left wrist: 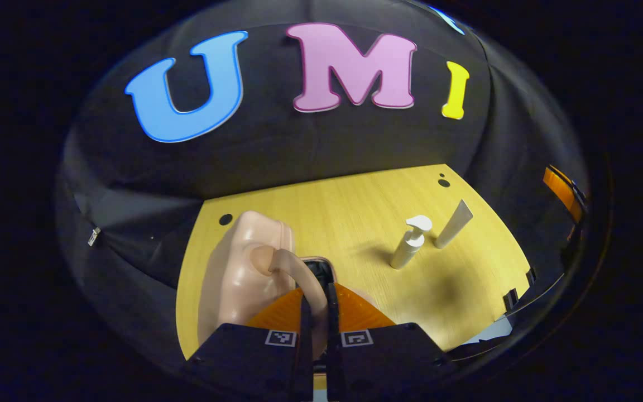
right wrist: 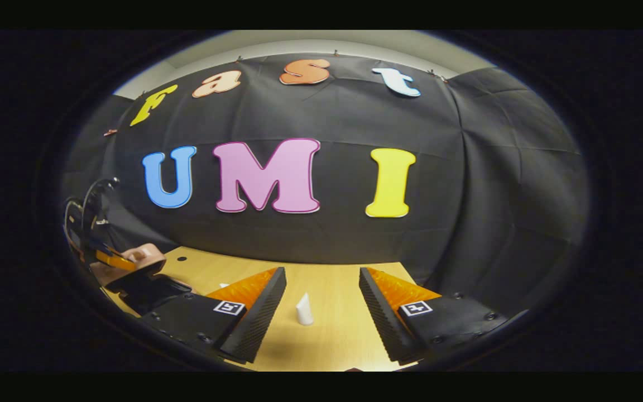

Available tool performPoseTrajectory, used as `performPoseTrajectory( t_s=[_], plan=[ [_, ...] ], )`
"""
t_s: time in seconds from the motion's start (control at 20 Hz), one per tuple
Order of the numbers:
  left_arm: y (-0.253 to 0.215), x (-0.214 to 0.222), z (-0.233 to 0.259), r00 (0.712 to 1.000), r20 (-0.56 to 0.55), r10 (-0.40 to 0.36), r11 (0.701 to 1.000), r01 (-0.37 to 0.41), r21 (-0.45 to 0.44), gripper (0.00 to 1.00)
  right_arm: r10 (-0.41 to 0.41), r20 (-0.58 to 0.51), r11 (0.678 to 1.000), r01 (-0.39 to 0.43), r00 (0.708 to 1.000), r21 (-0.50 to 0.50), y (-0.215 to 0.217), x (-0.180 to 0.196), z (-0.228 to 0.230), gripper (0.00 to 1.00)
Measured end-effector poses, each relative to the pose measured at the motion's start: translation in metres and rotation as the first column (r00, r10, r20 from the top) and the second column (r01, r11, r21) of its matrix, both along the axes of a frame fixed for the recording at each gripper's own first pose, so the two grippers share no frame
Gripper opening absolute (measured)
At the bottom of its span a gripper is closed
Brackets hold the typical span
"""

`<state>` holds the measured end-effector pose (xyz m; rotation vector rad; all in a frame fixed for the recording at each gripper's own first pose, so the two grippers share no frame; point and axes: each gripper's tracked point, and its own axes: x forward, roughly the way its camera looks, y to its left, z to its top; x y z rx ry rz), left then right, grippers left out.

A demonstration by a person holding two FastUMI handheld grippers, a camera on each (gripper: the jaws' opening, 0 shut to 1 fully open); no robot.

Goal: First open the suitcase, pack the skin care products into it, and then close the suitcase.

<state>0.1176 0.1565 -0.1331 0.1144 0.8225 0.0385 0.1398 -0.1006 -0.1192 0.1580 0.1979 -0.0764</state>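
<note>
Opening step: left gripper (left wrist: 316,312) pinching suitcase (left wrist: 243,268) handle (left wrist: 293,268); right gripper (right wrist: 321,307) spread wide, tube (right wrist: 303,310) ahead. Next: lifting lid.

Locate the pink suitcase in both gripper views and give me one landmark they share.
Left gripper view: the pink suitcase sits lower centre-left, directly ahead of the left tongs, which pinch its handle.
Right gripper view: the pink suitcase sits at the far left, beyond the open right tongs.
Shared landmark: the dark hole in the wooden table, beside the suitcase.
</note>
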Motion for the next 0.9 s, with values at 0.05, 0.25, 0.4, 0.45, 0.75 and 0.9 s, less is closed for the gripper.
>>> performPoseTrajectory(
  t_s=[0.05,0.25,0.4,0.45,0.75,0.9],
  plan=[
    [0.025,-0.005,0.014,1.000,0.017,0.017,1.000,-0.018,0.026,0.14,0.011,0.001,1.000,-0.011,1.000,0.002,0.007,0.003,0.000,0.85],
    [0.137,0.003,0.059,0.993,0.100,0.057,0.948,-0.085,0.307,0.14,0.039,-0.001,0.999,-0.039,0.999,0.038,0.029,0.008,-0.002,0.84],
    [0.196,0.002,0.072,0.987,0.108,0.120,0.935,-0.149,0.322,0.16,0.038,-0.024,0.998,-0.037,0.999,0.041,0.036,0.004,-0.010,0.85],
    [0.216,0.004,0.069,0.982,0.116,0.149,0.932,-0.178,0.316,0.13,0.031,-0.027,0.999,-0.030,0.999,0.038,0.037,0.002,-0.011,0.86],
    [0.387,-0.014,-0.008,0.959,0.008,0.284,0.867,-0.261,0.424,0.13,-0.018,-0.058,0.999,0.020,0.998,0.025,0.037,-0.011,-0.014,0.85],
    [0.451,-0.045,-0.078,0.897,-0.094,0.432,0.859,-0.378,0.345,0.13,-0.047,-0.106,0.999,0.049,0.993,0.016,0.043,-0.023,-0.023,0.85]
  ],
)
